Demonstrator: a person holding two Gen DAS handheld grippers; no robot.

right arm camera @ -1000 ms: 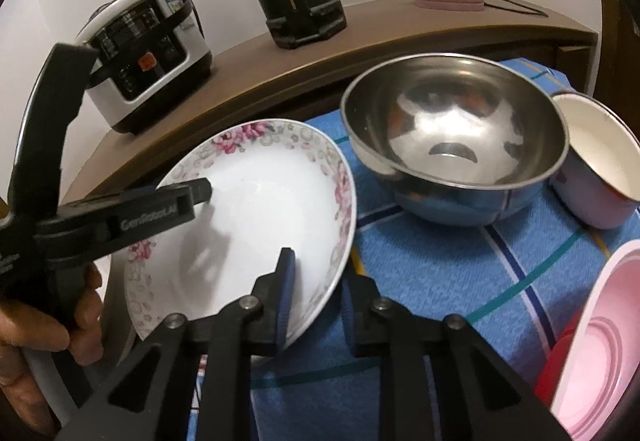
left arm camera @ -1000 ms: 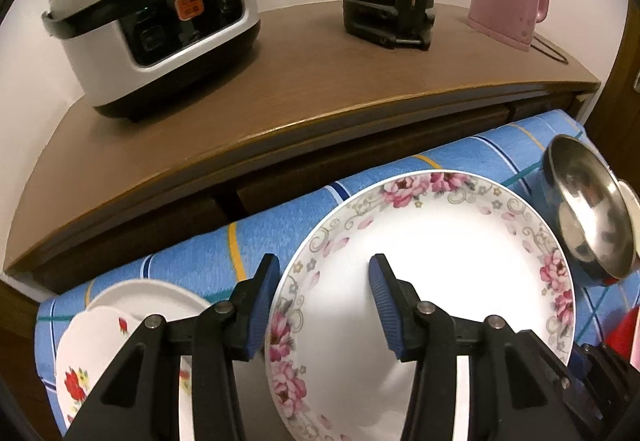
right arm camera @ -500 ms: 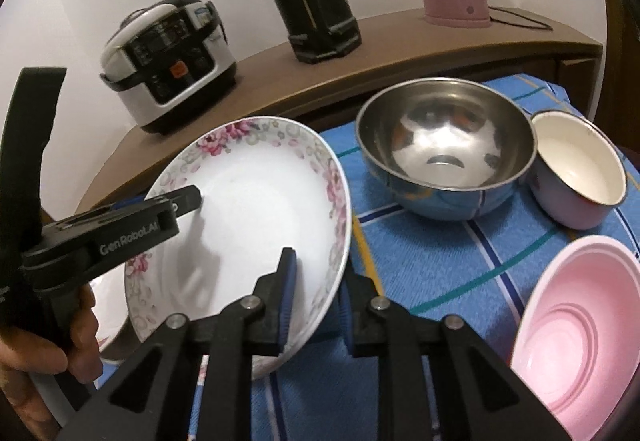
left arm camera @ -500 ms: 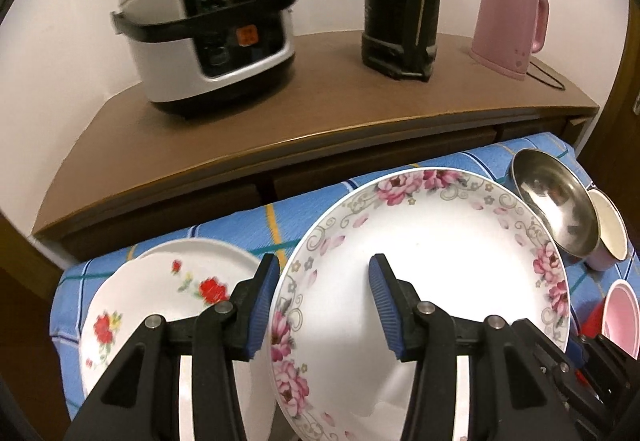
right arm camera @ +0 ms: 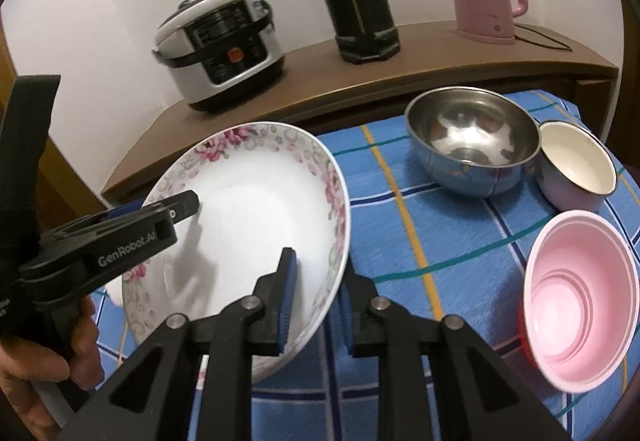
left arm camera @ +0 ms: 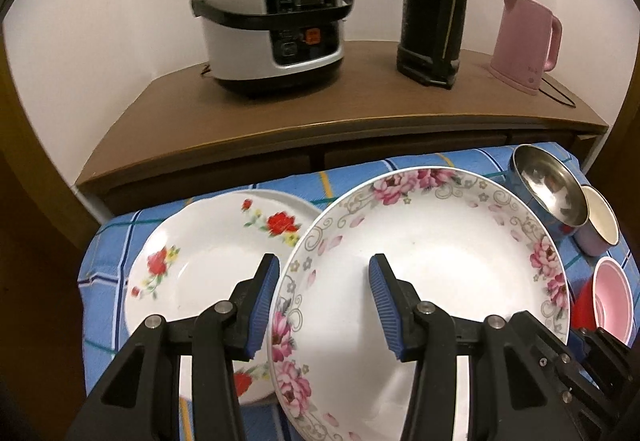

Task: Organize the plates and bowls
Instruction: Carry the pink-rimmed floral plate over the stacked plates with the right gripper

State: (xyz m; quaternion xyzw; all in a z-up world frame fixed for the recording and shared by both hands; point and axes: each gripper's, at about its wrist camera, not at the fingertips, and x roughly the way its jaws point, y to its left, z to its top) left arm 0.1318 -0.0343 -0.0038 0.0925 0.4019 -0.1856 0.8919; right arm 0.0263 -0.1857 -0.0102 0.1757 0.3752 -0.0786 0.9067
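- Porcelain first: your pink-flowered plate [left arm camera: 432,261] is tilted up off the blue checked cloth [right arm camera: 424,225], its left edge over the red-flowered plate [left arm camera: 208,261] that lies on the cloth.
- Your right gripper [right arm camera: 316,301] is clenched on the pink-flowered plate's near rim, one blue pad inside the well and the other behind the rim.
- Your left gripper [left arm camera: 324,305] straddles the plate's left rim, one finger outside it and one over the white well. The jaws stand wide apart with the thin rim between them, so it is released and not pinching.
- In the right wrist view, your left gripper's finger reaches in over the plate from the left, and your hand [right arm camera: 44,369] holds its handle.
- To the right on the cloth sit a steel bowl [right arm camera: 472,145], a cream-lined enamel bowl [right arm camera: 576,165] touching it, and a pink plastic bowl [right arm camera: 576,301] nearer you.
- Behind the cloth, the wooden counter [left arm camera: 320,113] carries a rice cooker [left arm camera: 272,17], a black thermos [left arm camera: 432,1] and a pink kettle [left arm camera: 524,41].
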